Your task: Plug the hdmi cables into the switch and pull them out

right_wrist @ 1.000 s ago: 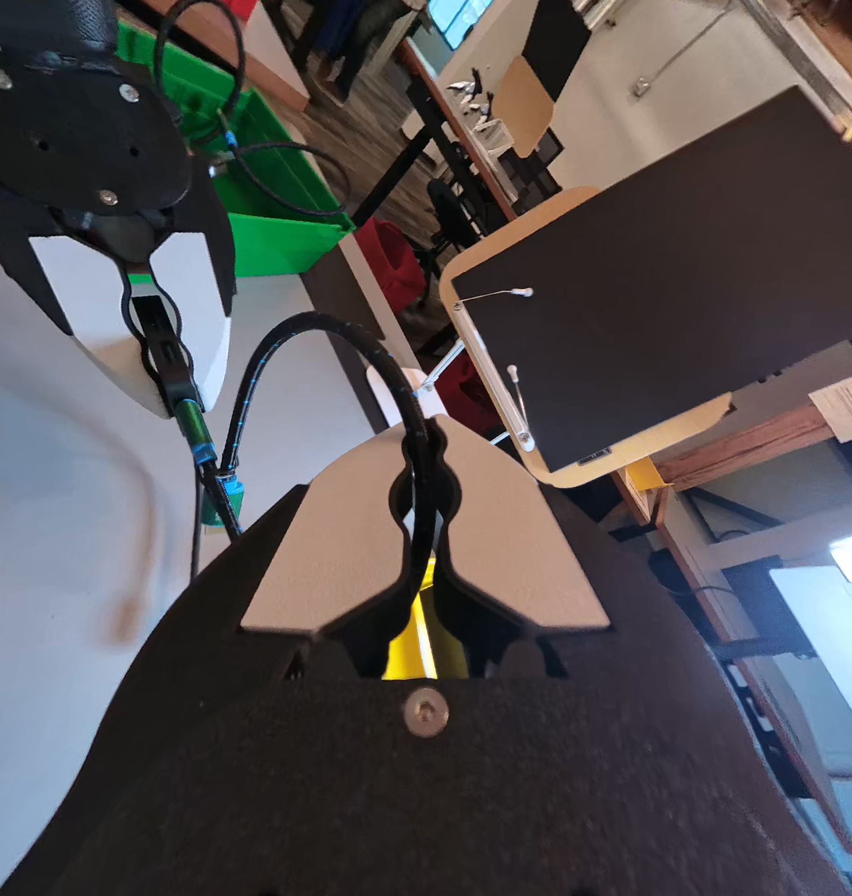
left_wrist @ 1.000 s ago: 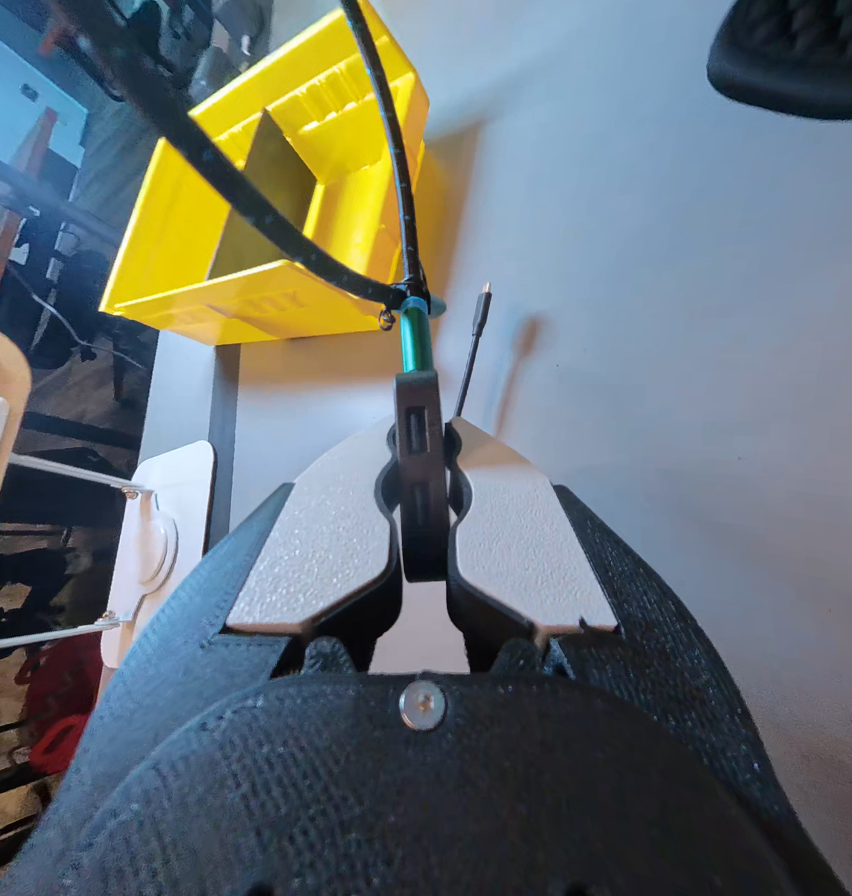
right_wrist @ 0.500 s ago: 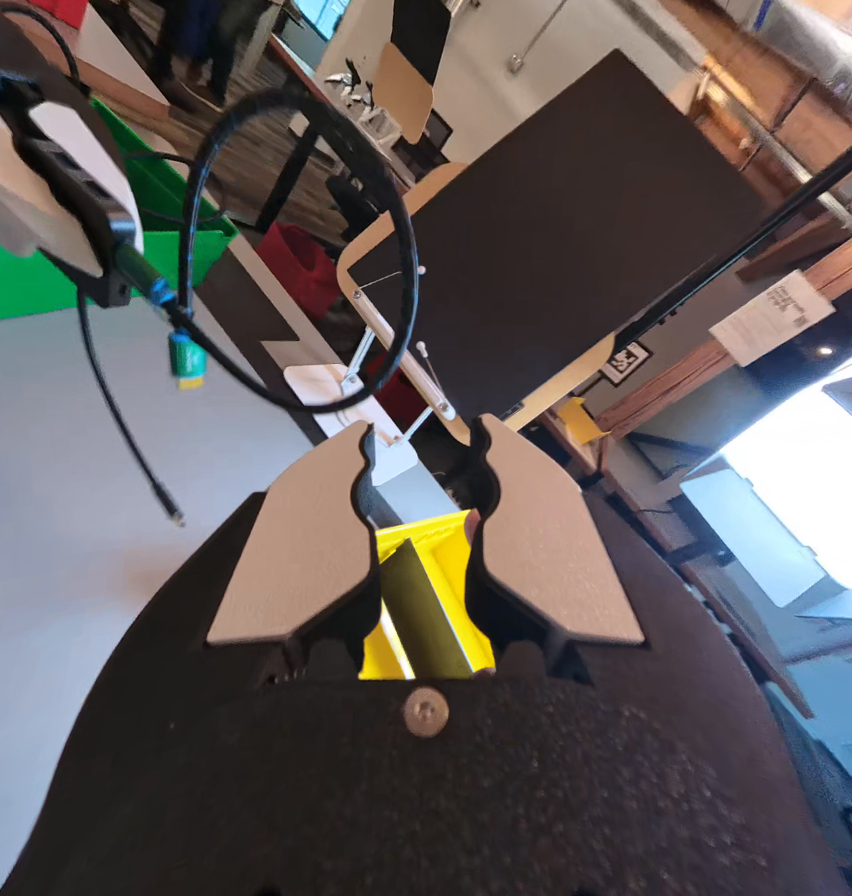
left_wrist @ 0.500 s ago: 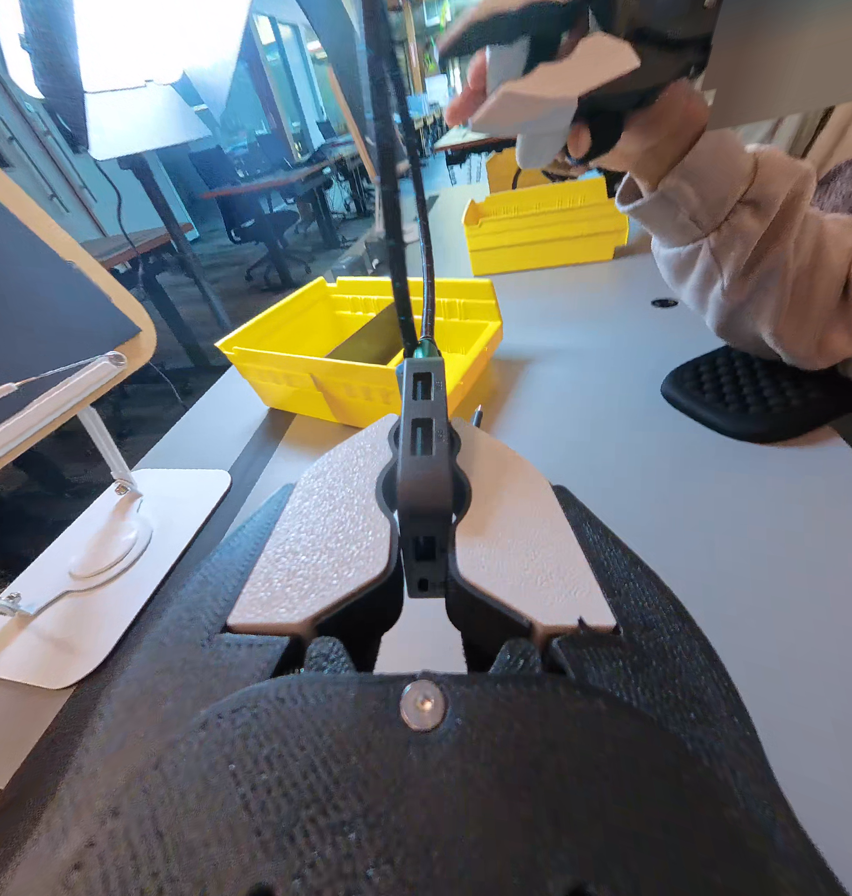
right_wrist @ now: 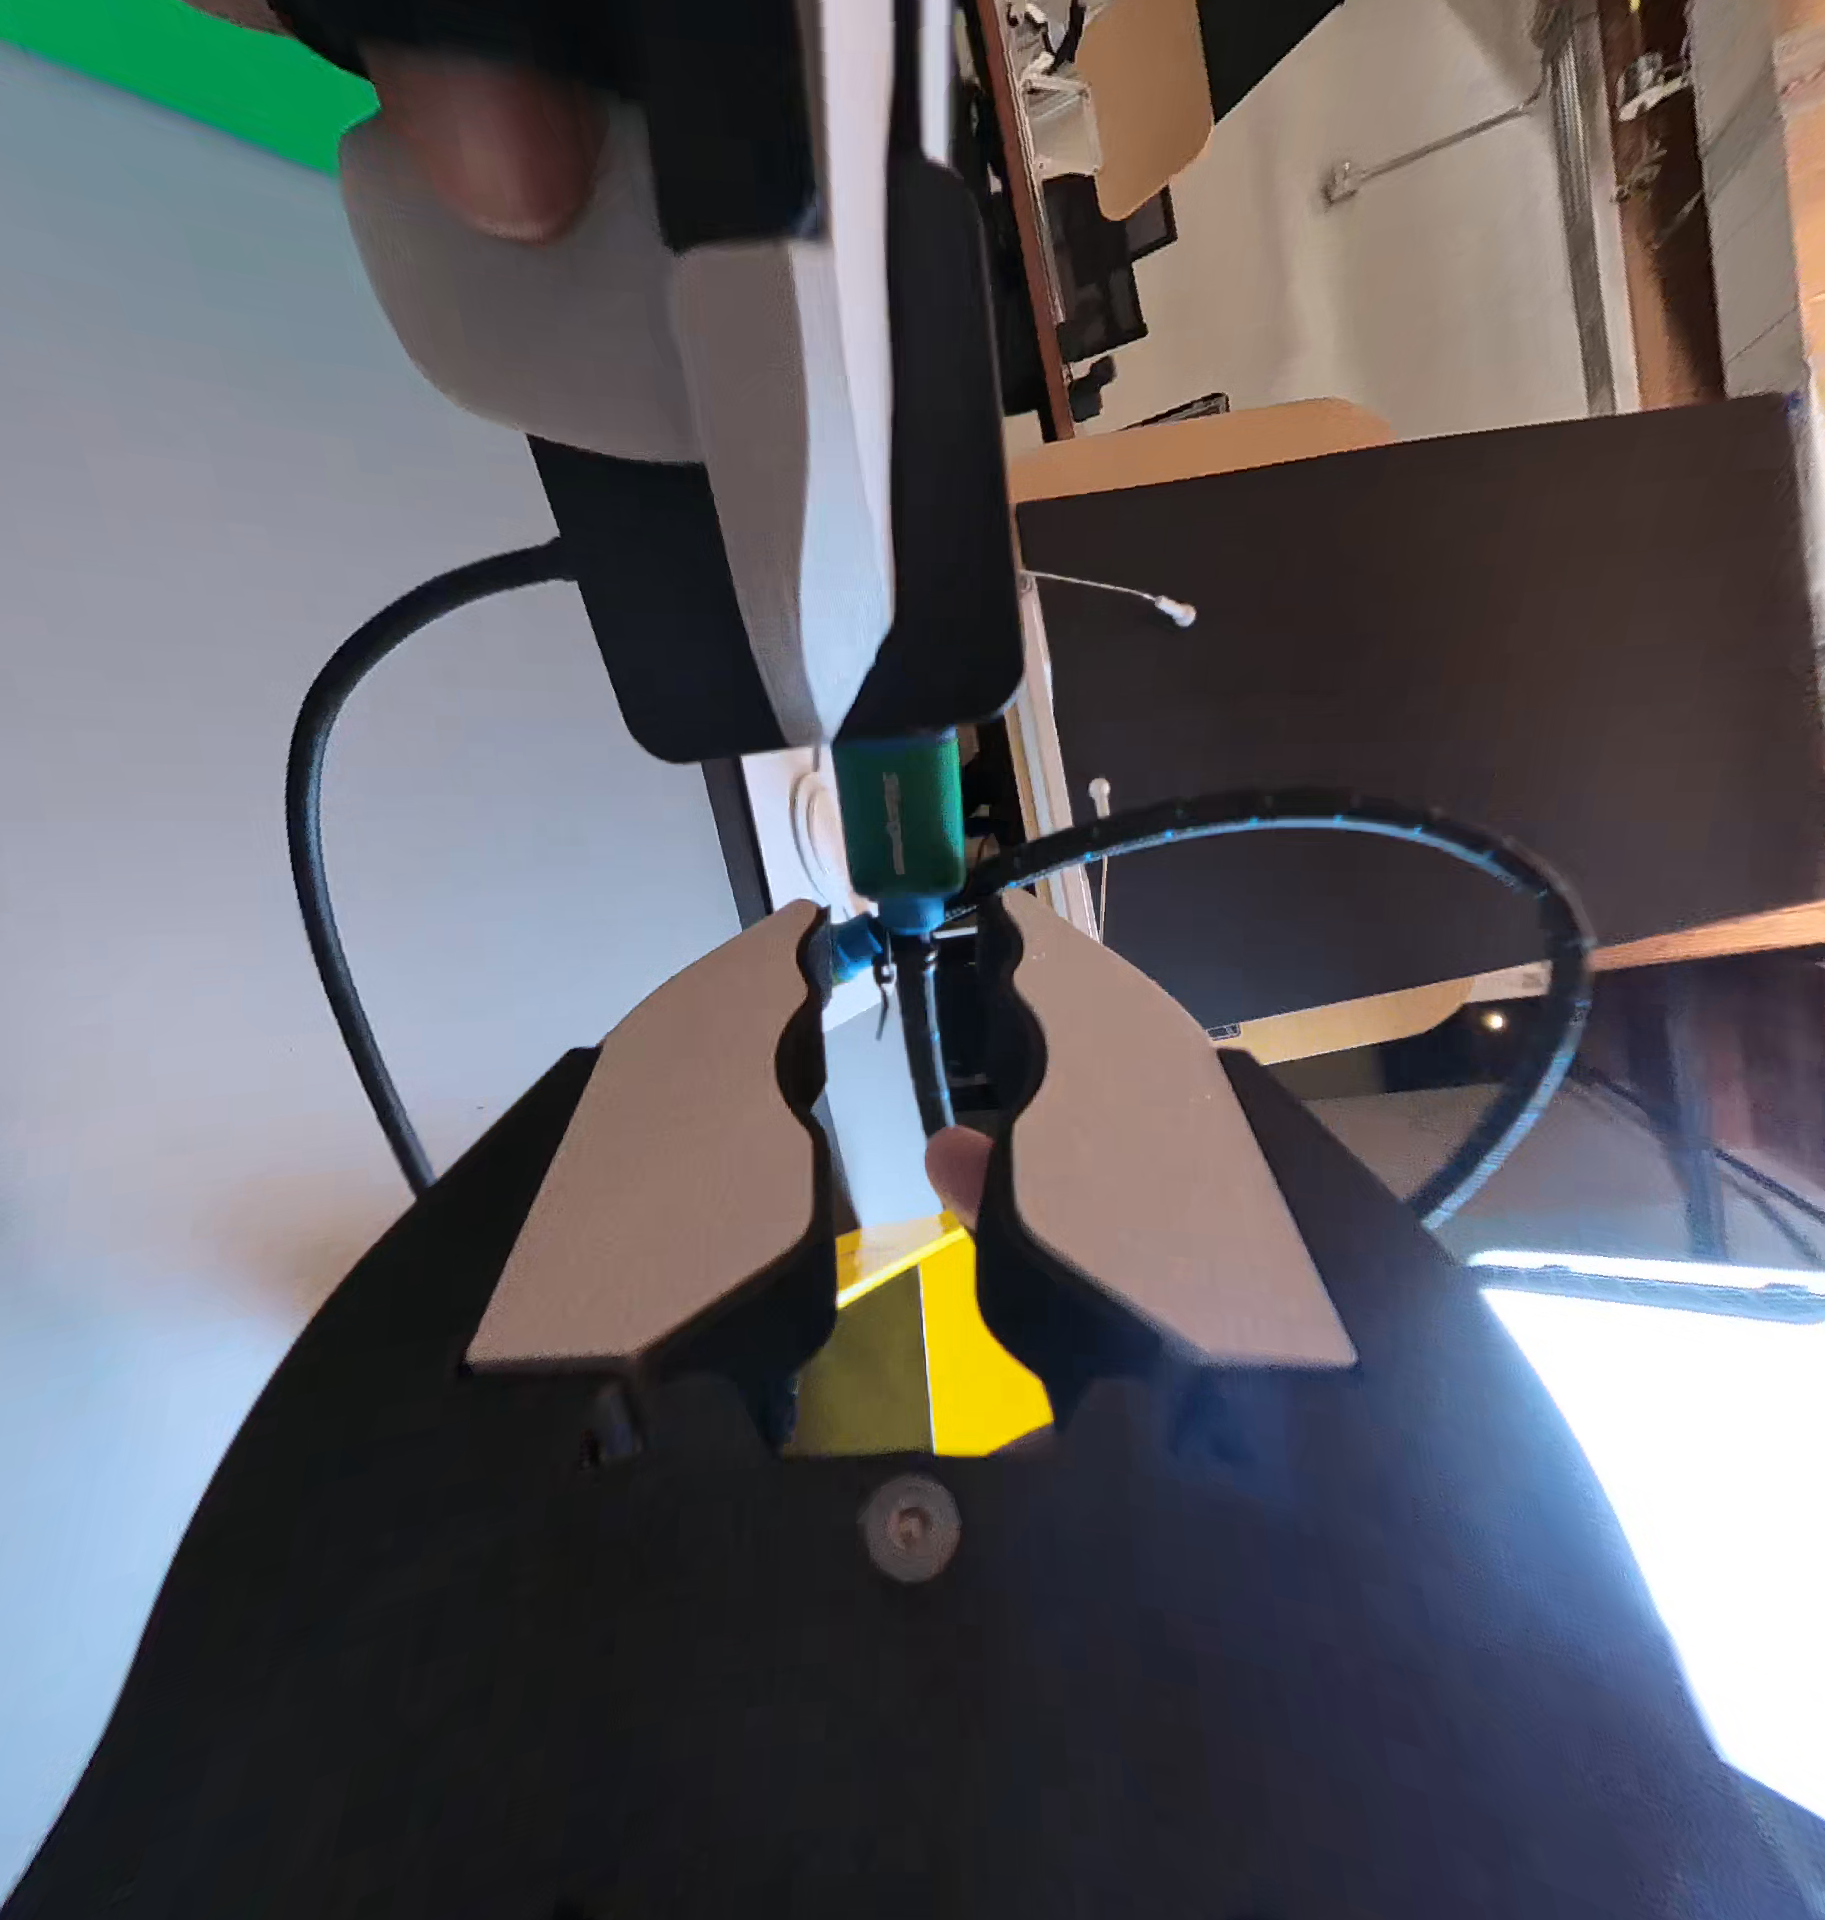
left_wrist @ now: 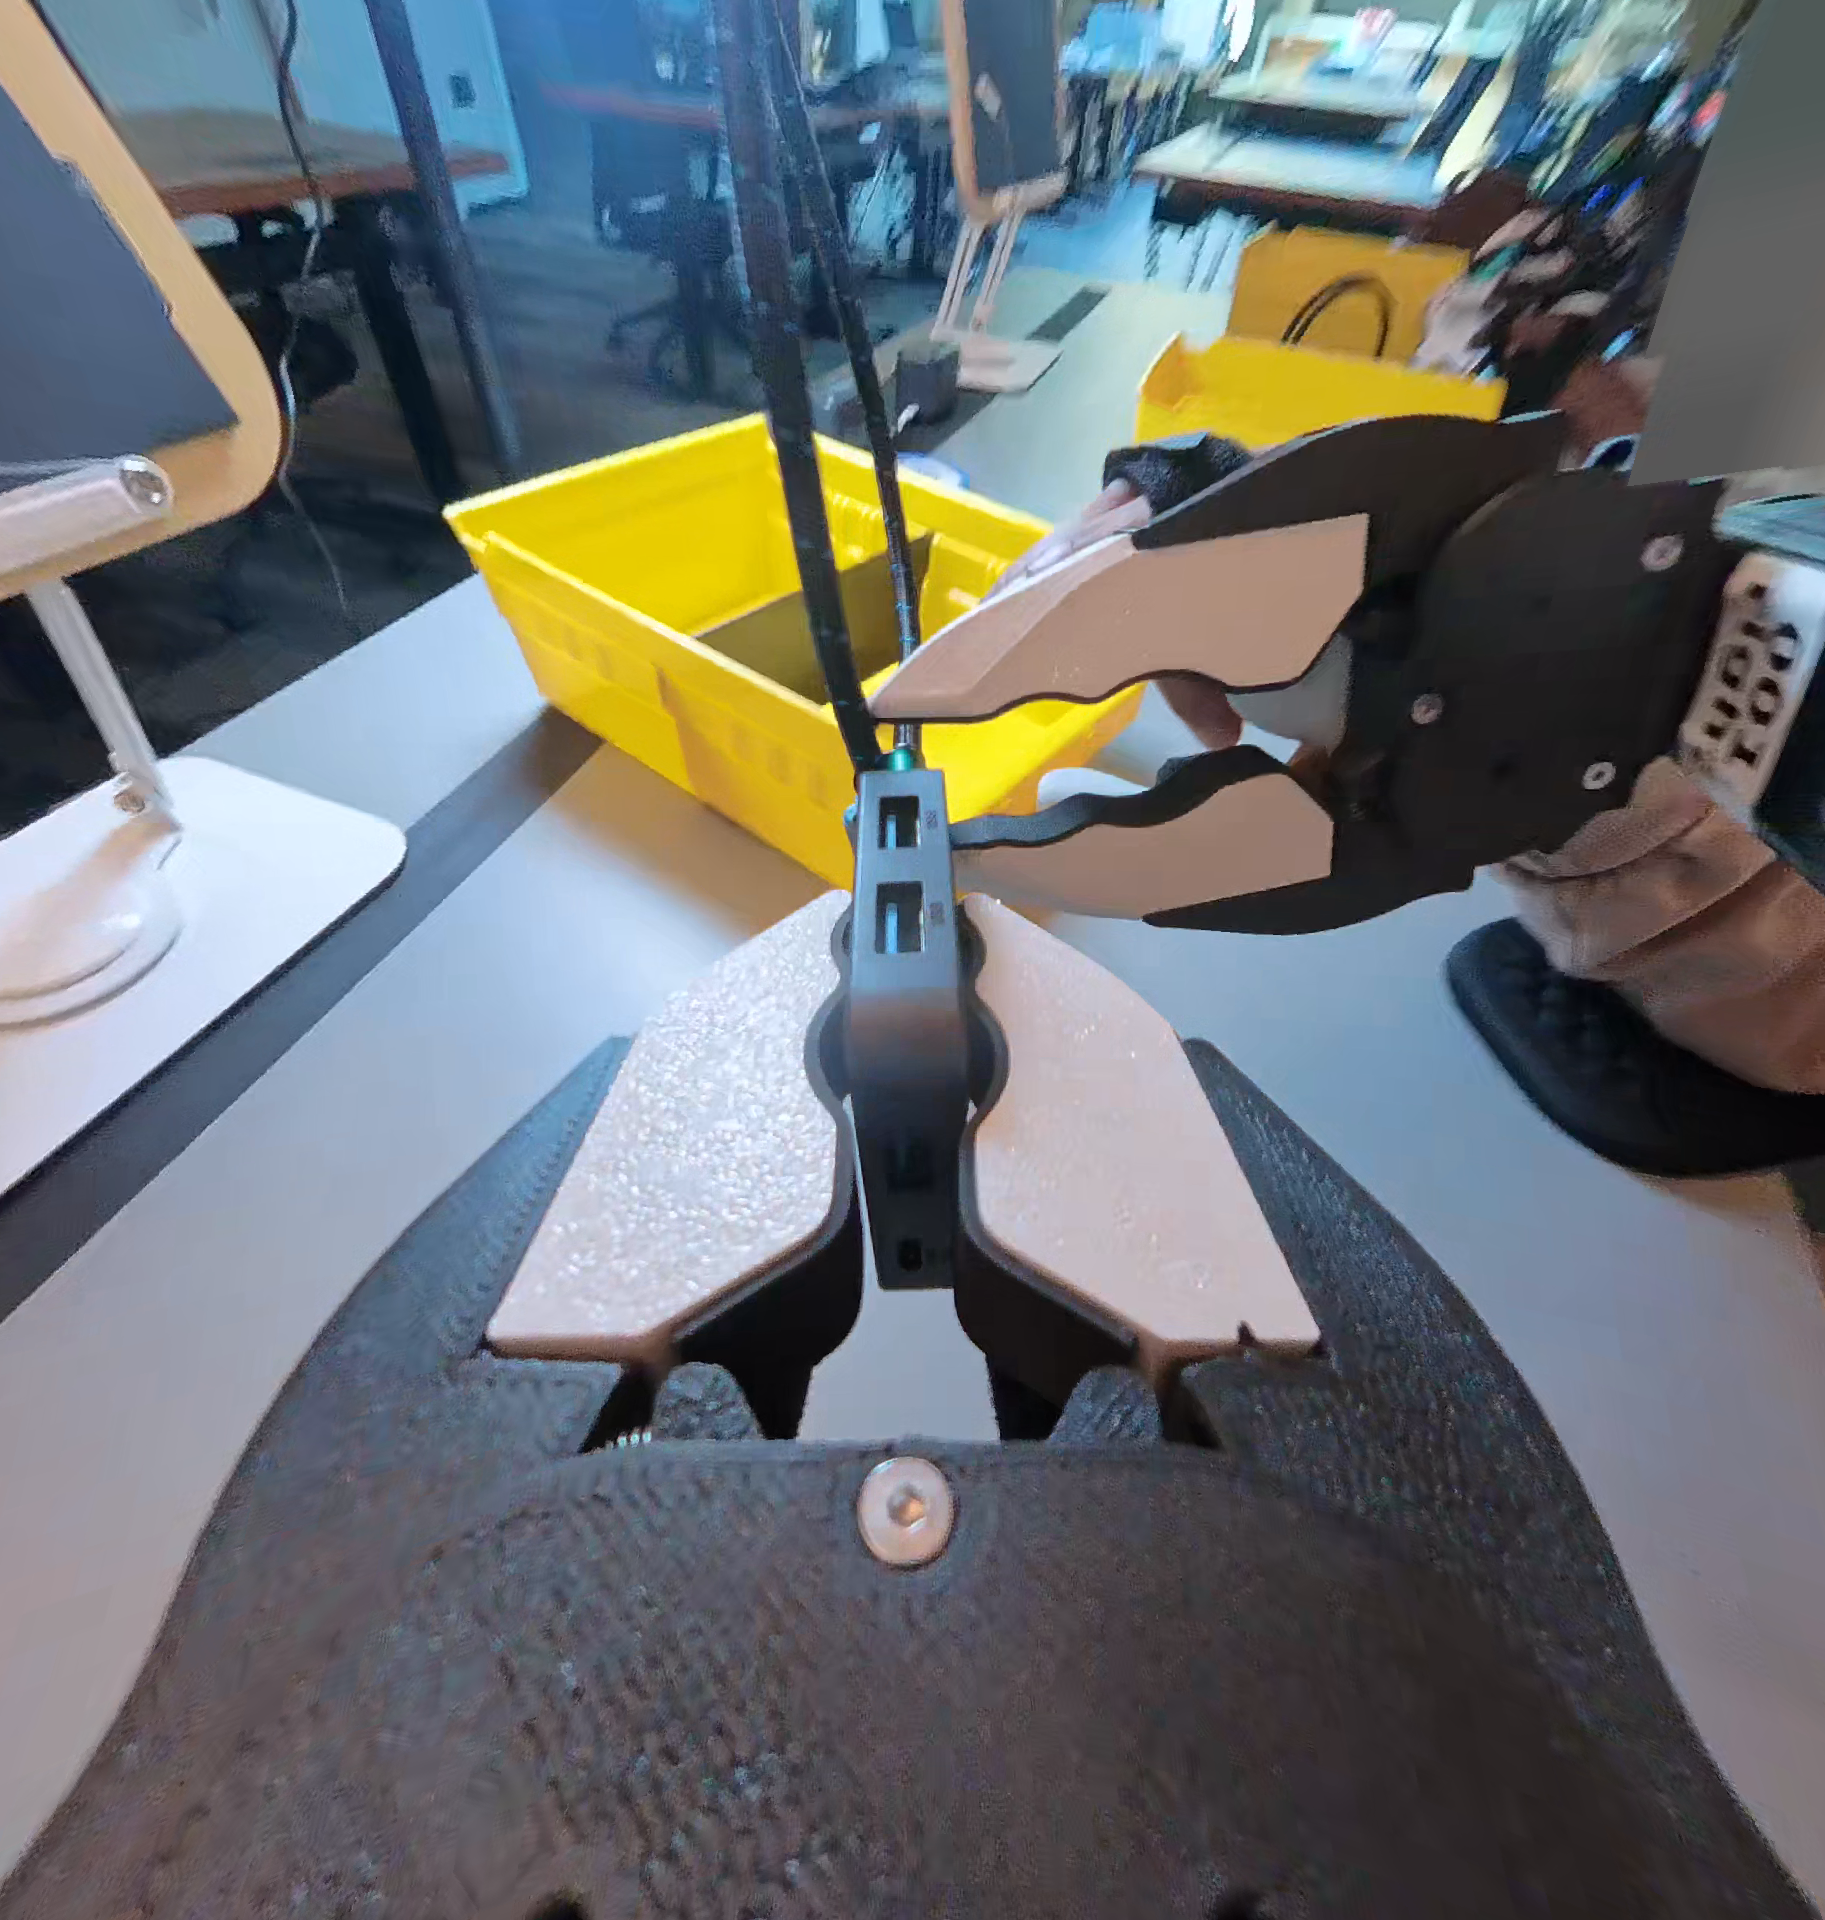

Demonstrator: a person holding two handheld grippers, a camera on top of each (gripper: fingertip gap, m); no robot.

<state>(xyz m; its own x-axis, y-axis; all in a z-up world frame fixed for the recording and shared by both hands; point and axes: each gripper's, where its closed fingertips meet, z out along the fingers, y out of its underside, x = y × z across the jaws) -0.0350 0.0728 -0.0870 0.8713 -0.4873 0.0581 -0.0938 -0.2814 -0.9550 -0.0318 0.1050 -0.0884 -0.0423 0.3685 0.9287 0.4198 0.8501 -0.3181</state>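
Pinching the switch [left_wrist: 903, 1049], the left hand-held gripper [left_wrist: 903, 997] faces a yellow bin [left_wrist: 617, 613], seemingly holding only a divider.

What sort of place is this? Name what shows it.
Probably an open-plan office or lab workspace: rows of desks in the background, a monitor on a white stand at the left, and a yellow parts bin on the grey table.

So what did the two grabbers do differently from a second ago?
The right gripper let go of the black cable, opened, and swung over to the green plug, jaws now either side of its cable end. The left gripper kept the switch clamped, plug still in.
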